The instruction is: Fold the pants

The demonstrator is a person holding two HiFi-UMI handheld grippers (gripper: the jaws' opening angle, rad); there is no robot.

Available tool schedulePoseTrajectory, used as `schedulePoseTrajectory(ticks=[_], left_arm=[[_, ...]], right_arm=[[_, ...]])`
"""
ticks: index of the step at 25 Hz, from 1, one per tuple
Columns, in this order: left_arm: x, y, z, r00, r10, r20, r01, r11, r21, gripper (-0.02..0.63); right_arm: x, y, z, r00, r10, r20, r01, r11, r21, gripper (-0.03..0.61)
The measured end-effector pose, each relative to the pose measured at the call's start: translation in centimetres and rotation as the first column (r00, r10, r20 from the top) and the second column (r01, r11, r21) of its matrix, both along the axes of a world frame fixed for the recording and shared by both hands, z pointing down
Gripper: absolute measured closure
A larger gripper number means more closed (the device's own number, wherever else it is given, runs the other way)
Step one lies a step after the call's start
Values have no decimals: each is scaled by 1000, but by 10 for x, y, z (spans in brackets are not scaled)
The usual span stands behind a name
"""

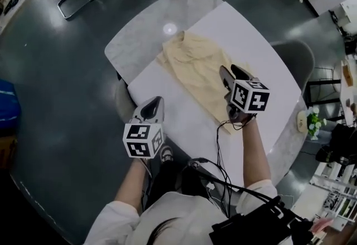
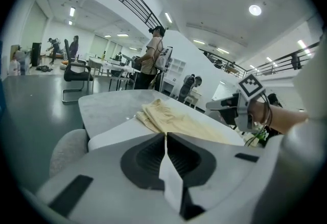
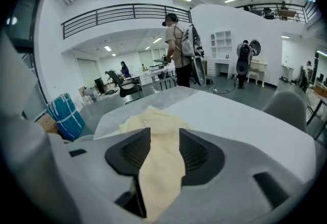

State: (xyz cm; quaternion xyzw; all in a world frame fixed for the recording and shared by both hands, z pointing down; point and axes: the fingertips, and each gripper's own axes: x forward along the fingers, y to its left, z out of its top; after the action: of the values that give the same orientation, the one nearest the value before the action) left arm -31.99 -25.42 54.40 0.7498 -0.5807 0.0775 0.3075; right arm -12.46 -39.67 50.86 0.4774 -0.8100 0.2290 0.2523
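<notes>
With right claw (image 1: 230, 71) open over pants (image 1: 192, 62), left claw (image 1: 152, 102) closed and empty, lower onto near edge. Pinch full layer at tabletop (image 1: 254, 37), avoid bunching.

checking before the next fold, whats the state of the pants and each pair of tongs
pants, lying stretched out on the white table, far end rumpled
left tongs, shut, empty, at the near table edge, clear of the pants
right tongs, open, over the near end of the pants, cloth in the gap but not pinched
</notes>
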Motion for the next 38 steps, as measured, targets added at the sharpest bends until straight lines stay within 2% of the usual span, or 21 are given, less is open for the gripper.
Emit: schedulePoseTrajectory(ticks=[7,12,17,20,23,25,29,30,32,38], left_arm=[[41,-5,-2,998,64,3,-64,998,-8,595],[89,-3,8,993,115,13,-114,993,-19,595],[121,11,27,991,131,20,-130,991,-38,595],[134,23,43,991,133,30,-131,989,-64,595],[141,34,54,990,131,42,-127,988,-87,595],[143,40,57,991,124,47,-119,988,-96,595],[141,46,59,993,107,52,-101,989,-107,595],[139,47,59,993,103,54,-97,989,-108,595],[135,49,58,994,96,57,-89,990,-112,595],[119,55,52,997,66,44,-61,992,-111,595]], right_arm=[[96,55,28,980,197,2,-196,978,-74,402],[167,87,57,950,312,-9,-311,943,-118,397],[212,104,90,913,408,2,-403,902,-159,397],[224,107,113,898,439,26,-426,883,-196,397],[223,104,124,896,442,49,-422,881,-215,397],[220,103,130,899,438,28,-420,878,-231,400],[223,105,140,886,458,-75,-461,851,-250,461],[222,105,140,886,457,-79,-462,850,-252,471],[216,105,141,891,450,-63,-449,853,-265,542],[212,103,126,898,436,-55,-434,861,-267,561]])
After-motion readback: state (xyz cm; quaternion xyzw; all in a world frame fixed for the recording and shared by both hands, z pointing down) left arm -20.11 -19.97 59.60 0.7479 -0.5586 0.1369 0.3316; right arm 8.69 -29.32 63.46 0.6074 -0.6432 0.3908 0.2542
